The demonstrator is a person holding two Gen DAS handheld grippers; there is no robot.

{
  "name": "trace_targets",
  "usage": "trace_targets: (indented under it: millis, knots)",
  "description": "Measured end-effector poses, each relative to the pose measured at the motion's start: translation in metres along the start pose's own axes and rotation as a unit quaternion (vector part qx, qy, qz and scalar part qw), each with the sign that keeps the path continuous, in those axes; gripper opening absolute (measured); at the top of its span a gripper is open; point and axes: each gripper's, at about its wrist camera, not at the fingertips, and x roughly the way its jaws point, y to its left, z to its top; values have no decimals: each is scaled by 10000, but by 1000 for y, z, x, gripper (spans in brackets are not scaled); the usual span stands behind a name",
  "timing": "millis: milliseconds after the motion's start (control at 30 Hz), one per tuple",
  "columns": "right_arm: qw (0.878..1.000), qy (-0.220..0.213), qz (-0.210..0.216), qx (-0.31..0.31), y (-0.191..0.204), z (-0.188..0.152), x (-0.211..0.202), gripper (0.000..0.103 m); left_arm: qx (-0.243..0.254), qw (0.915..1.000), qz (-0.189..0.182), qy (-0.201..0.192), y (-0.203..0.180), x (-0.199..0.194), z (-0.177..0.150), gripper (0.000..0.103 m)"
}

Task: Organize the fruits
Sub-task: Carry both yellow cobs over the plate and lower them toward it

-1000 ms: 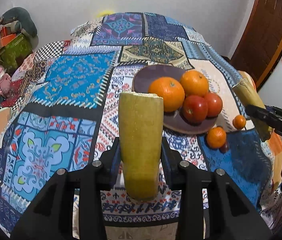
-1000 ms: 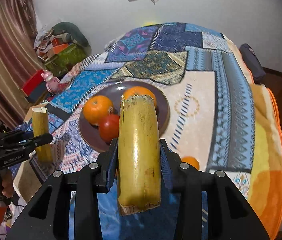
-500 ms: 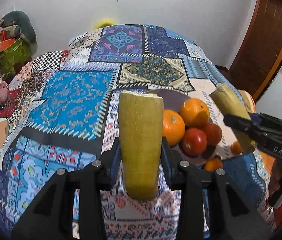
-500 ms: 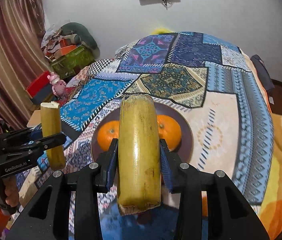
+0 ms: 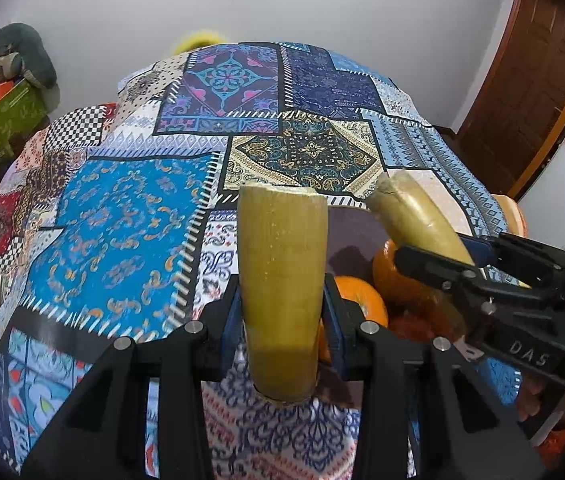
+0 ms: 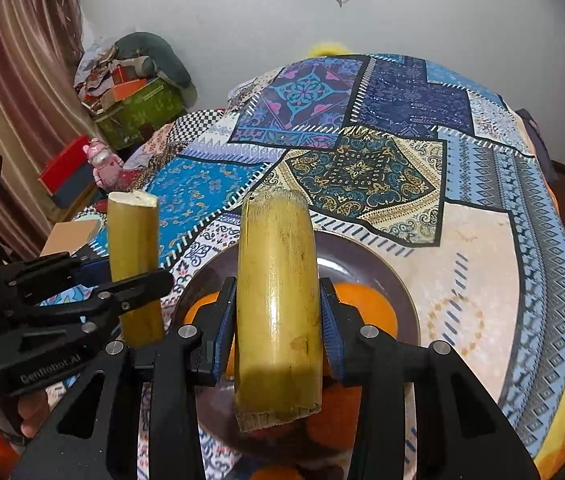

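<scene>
My left gripper (image 5: pixel 282 320) is shut on a yellow-green sugarcane piece (image 5: pixel 282 280) held upright. My right gripper (image 6: pixel 278 320) is shut on a second sugarcane piece (image 6: pixel 278 300). Both hang over a dark round plate (image 6: pixel 366 256) with oranges (image 6: pixel 366 308) and red fruit, mostly hidden behind the cane. In the left wrist view the right gripper (image 5: pixel 462 264) with its cane (image 5: pixel 414 216) is close on the right, above an orange (image 5: pixel 362 304). In the right wrist view the left gripper (image 6: pixel 122 276) and its cane (image 6: pixel 134 260) are close on the left.
The plate sits on a bed with a patchwork cover (image 5: pixel 122 220). A green box and clutter (image 6: pixel 138 108) and a pink toy (image 6: pixel 102 160) are on the left. A wooden door (image 5: pixel 522 80) is at the right. A white wall is behind.
Both grippers have risen and tilted up while moving closer together over the plate. The fruit on the plate has dropped low in both views and is now largely hidden.
</scene>
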Motion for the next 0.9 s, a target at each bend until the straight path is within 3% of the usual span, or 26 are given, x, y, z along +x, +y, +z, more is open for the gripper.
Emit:
trace_targets:
  millis: [500, 567, 900]
  knots:
    - [9995, 259, -48, -157, 1, 5, 24, 32, 18, 9992, -95, 387, 5, 49, 19, 37]
    - [9993, 207, -142, -275, 6, 8, 24, 28, 24, 9990, -99, 432, 5, 53, 18, 37]
    - [9991, 245, -115, -337, 4, 7, 19, 28, 14, 9983, -189, 545, 5, 56, 19, 39]
